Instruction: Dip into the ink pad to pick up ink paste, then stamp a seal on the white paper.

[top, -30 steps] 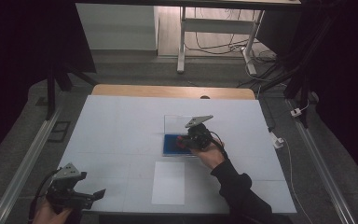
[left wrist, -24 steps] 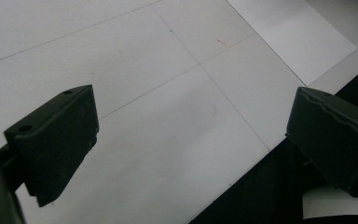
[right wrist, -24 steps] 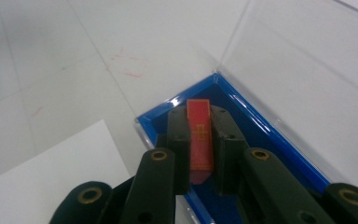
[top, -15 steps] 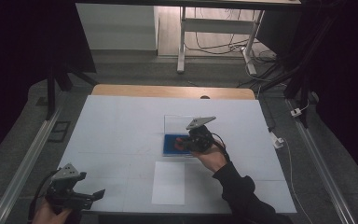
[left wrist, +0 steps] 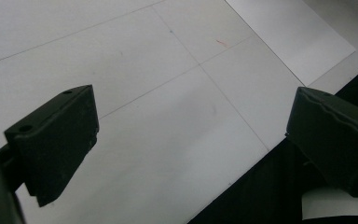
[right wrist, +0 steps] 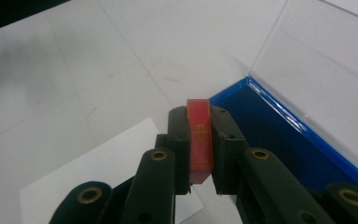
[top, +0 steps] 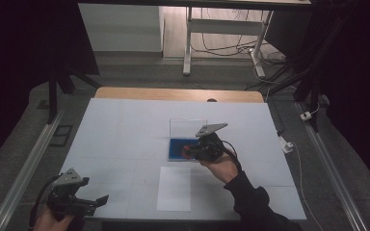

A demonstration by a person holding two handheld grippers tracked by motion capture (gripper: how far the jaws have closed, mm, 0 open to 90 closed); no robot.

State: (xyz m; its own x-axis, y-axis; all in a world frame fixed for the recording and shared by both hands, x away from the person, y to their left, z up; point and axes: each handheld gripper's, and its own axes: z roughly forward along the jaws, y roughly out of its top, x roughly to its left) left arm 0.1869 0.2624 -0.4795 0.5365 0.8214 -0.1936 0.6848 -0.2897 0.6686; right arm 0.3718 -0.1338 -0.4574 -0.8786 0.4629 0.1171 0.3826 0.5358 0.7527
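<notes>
At the near left corner of the table (top: 125, 125), the left gripper (top: 94, 202) is kept where it was a second ago, its jaws wide apart with nothing between them. Further right, the right gripper (right wrist: 200, 140) is closed firmly on a thin red piece (right wrist: 200, 140), and it is now seen slightly higher and shifted beside the open blue case (top: 177, 148) with the clear lid. The piece is therefore judged to be lifted out of the case, so a placing on the white sheet (top: 174, 187) probably comes next.

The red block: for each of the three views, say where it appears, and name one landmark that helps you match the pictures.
High view: the red block sits right of centre, in the right gripper, above the blue tray.
Left gripper view: not in it.
Right gripper view: red block at centre, clamped between the jaws, blue tray to its right.
Shared landmark: the white sheet.
</notes>
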